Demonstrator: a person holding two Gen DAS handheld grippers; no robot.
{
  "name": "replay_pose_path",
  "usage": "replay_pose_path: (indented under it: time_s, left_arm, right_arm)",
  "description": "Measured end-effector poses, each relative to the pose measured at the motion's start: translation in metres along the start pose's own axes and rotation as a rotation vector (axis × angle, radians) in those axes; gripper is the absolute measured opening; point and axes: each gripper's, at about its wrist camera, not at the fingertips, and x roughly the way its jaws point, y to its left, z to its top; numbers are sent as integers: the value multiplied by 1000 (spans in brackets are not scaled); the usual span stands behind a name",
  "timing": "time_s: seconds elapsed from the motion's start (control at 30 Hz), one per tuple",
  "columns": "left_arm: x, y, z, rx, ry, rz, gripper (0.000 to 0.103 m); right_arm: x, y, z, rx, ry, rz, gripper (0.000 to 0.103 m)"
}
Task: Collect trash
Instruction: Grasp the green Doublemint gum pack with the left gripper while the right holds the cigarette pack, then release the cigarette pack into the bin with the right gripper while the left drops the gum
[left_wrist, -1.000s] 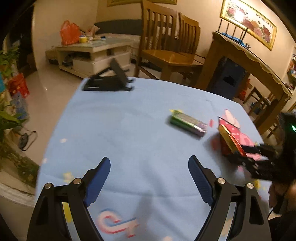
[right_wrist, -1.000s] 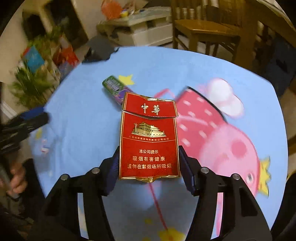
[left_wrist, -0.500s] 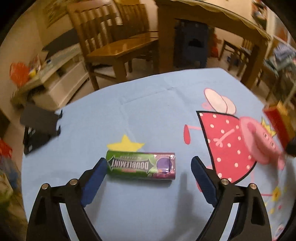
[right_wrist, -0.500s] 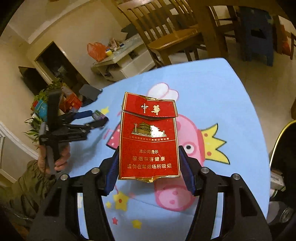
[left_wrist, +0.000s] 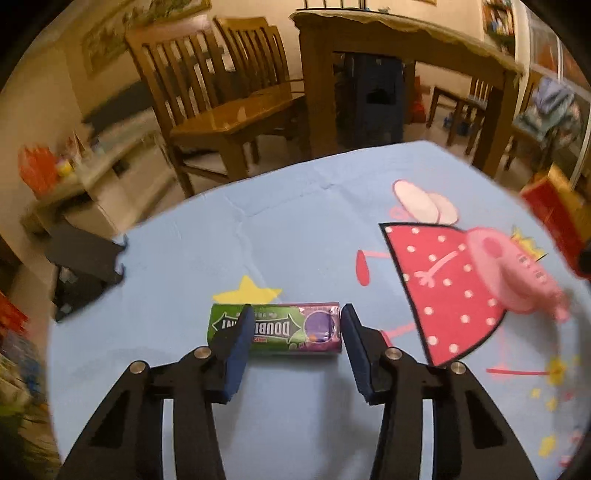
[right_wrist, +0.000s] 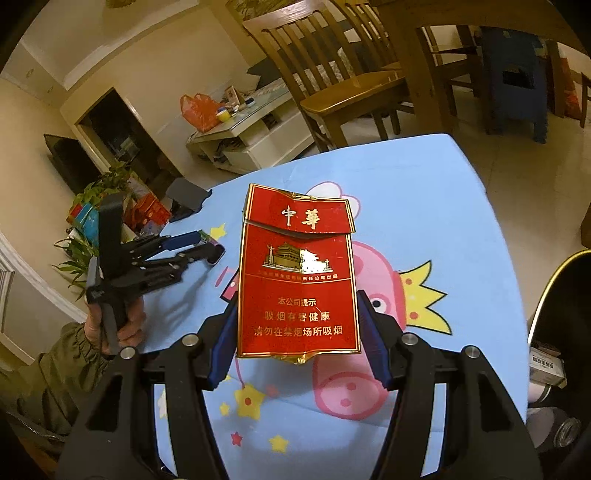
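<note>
My right gripper (right_wrist: 297, 332) is shut on a red cigarette pack (right_wrist: 297, 280) and holds it upright above the blue cartoon tablecloth (right_wrist: 424, 206); the pack also shows at the right edge of the left wrist view (left_wrist: 554, 214). My left gripper (left_wrist: 293, 325) is down over a green and purple Doublemint gum pack (left_wrist: 277, 328) lying on the cloth. Its jaws have narrowed around the pack's right part; the left finger (left_wrist: 236, 343) overlaps the pack, the right finger (left_wrist: 354, 339) is at its end. The left gripper also shows in the right wrist view (right_wrist: 199, 247).
A black phone stand (left_wrist: 85, 266) sits at the table's far left edge. Wooden chairs (left_wrist: 229, 96) and a dining table (left_wrist: 399, 44) stand beyond. A trash bin with cans (right_wrist: 557, 369) is at the right, below the table edge.
My left gripper moved over to the gum pack, came down on it and narrowed its jaws around it. My right gripper lifted the cigarette pack up and to the right, towards the bin.
</note>
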Motion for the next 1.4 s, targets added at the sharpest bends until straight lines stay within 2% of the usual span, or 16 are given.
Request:
replay_pose_path:
  time_s: [0.03,0.07,0.17,0.23,0.27,0.37,0.4,0.43,0.5,0.6,0.63,0.67,0.83,0.9,1.2,1.4]
  left_arm:
    - [0,4,1,-18,5,-22,44]
    - [0,3,1,-18,6,-20,39]
    - [-1,-4,1,18,12,-23,42]
    - [-5,-5,1,15,-10,-19,64]
    - [-8,-5,1,19,-31,-7,79]
    - [-15,-4,4,35,-67,-14,85]
    - [-15,-3,4,44,-69,-2,94]
    - [-11,-2,4,45,-64,2,96]
    - [0,0,3,47,-29,-23,96]
    - [28,3,-1,51,60,-3,97]
    - [33,7,0,27,83,-20,95]
    - [34,11,3,2,89,-29,90]
    - [39,12,8,-55,94,-3,87]
    - [36,7,7,-73,90,7,78]
    - [2,-35,-27,-264,96,136,77]
    - [-18,-64,-44,-292,97,134,77]
  right_arm:
    - [-2,0,-1,1,-4,0,58]
    - [-3,1,-1,1,-8,-1,58]
    - [-9,-1,-3,4,-18,-4,58]
    - [-11,-4,-4,11,-20,-7,59]
    - [-12,-6,-4,14,-20,-10,59]
    - [-13,-8,-5,17,-20,-17,59]
    - [-13,-8,-5,15,-19,-17,59]
    - [-12,-8,-6,13,-18,-17,59]
    - [-10,-5,-6,8,-15,-20,59]
    - [-7,-2,-7,-1,-4,-29,59]
    - [-6,-1,-6,-2,-2,-32,59]
    - [-4,0,-5,-2,1,-34,59]
    - [-2,0,-3,0,4,-36,59]
    - [-2,1,-2,-5,2,-39,59]
    - [-2,1,-4,-34,-8,-101,59]
    - [-2,3,-9,-59,-12,-146,59]
